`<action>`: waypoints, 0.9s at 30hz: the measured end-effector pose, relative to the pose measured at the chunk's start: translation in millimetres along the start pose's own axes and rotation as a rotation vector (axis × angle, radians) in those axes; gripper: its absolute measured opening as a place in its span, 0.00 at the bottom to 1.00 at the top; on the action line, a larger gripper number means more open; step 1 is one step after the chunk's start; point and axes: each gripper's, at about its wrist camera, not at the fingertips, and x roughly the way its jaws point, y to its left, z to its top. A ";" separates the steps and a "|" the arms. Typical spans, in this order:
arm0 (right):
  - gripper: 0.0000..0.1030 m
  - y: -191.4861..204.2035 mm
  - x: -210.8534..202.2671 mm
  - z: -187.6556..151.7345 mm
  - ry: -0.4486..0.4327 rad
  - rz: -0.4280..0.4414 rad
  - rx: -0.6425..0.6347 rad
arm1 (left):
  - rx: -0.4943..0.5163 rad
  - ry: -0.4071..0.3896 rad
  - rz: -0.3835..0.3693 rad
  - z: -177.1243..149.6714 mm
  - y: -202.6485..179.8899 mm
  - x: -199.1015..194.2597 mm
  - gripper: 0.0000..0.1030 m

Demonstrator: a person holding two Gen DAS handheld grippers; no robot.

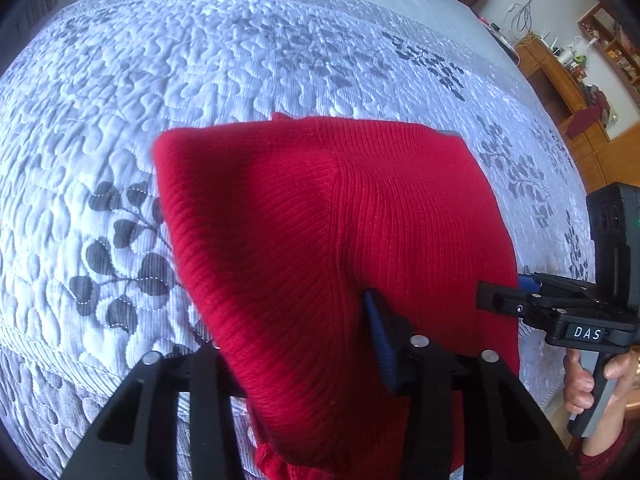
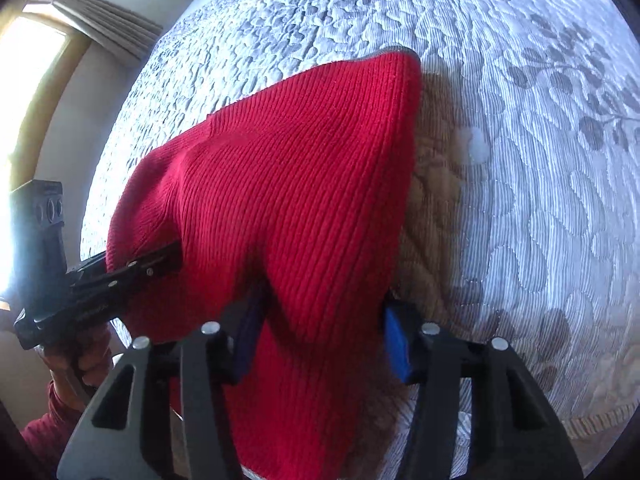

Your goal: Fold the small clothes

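A red ribbed knit garment (image 1: 320,208) lies partly on the quilted bedspread (image 1: 200,60) and rises toward both grippers. In the left wrist view my left gripper (image 1: 296,332) is shut on its near edge; one blue pad (image 1: 380,340) shows and the other finger is hidden under the cloth. My right gripper (image 1: 496,296) grips the garment's right edge. In the right wrist view the red garment (image 2: 304,168) is bunched between the two blue pads (image 2: 396,344) of my right gripper (image 2: 320,312). My left gripper (image 2: 168,256) bites into the garment's left edge there.
The white-and-grey leaf-patterned bedspread (image 2: 520,160) spreads all around the garment. Wooden shelves and cabinets (image 1: 560,80) stand beyond the bed's right side. A bright window with curtains (image 2: 36,80) is at the left. A person's hand (image 1: 580,384) in a red sleeve holds the right gripper's handle.
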 end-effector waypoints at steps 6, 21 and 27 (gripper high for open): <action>0.45 2.6 -1.4 -2.1 -0.017 -0.019 -0.002 | -0.017 -0.023 -0.013 -2.7 2.3 -4.0 0.36; 0.28 3.2 -32.2 -13.4 -0.064 0.029 0.007 | -0.022 -0.062 0.008 -9.5 -9.3 -21.1 0.31; 0.25 -4.1 -53.9 -26.1 -0.070 0.084 0.030 | -0.032 -0.049 -0.044 -14.5 -30.0 -31.1 0.30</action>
